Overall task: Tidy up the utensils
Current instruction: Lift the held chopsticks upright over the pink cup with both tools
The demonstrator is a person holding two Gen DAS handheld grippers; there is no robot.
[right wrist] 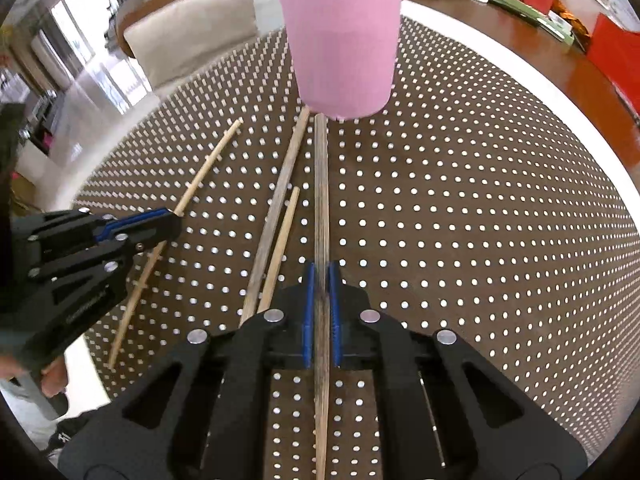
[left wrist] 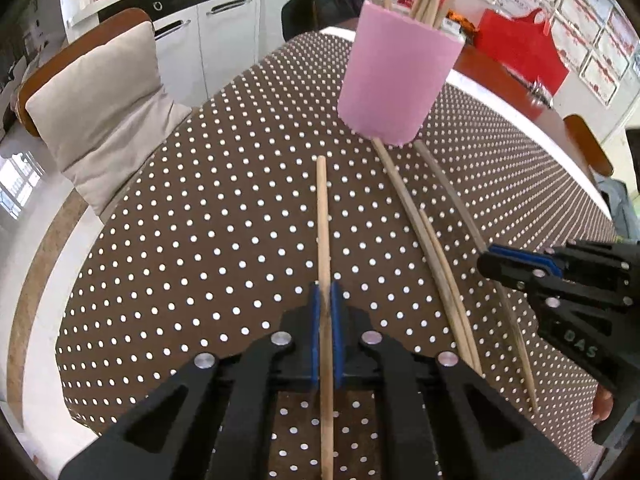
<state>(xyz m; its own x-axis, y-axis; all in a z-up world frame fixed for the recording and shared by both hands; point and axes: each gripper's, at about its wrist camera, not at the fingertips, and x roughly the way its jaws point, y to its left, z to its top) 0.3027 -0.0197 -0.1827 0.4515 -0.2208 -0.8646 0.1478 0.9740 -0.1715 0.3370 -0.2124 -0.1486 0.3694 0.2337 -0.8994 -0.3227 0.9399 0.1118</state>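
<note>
A pink cup (left wrist: pixel 394 76) holding several chopsticks stands on the brown dotted cloth; it also shows in the right wrist view (right wrist: pixel 344 36). My left gripper (left wrist: pixel 327 292) is shut on a light wooden chopstick (left wrist: pixel 322 216) that points toward the cup. My right gripper (right wrist: pixel 321 276) is shut on a darker chopstick (right wrist: pixel 321 184) whose far tip nearly reaches the cup's base. Two more chopsticks (right wrist: pixel 276 216) lie loose on the cloth between the grippers. The right gripper shows at the right edge of the left wrist view (left wrist: pixel 492 262), and the left gripper at the left of the right wrist view (right wrist: pixel 172 220).
A chair with a beige cushion (left wrist: pixel 100 108) stands past the table's left edge. Red bags (left wrist: pixel 524 48) and clutter sit on the wooden table beyond the cloth's white border (right wrist: pixel 520 64). White cabinets (left wrist: pixel 208 36) are behind.
</note>
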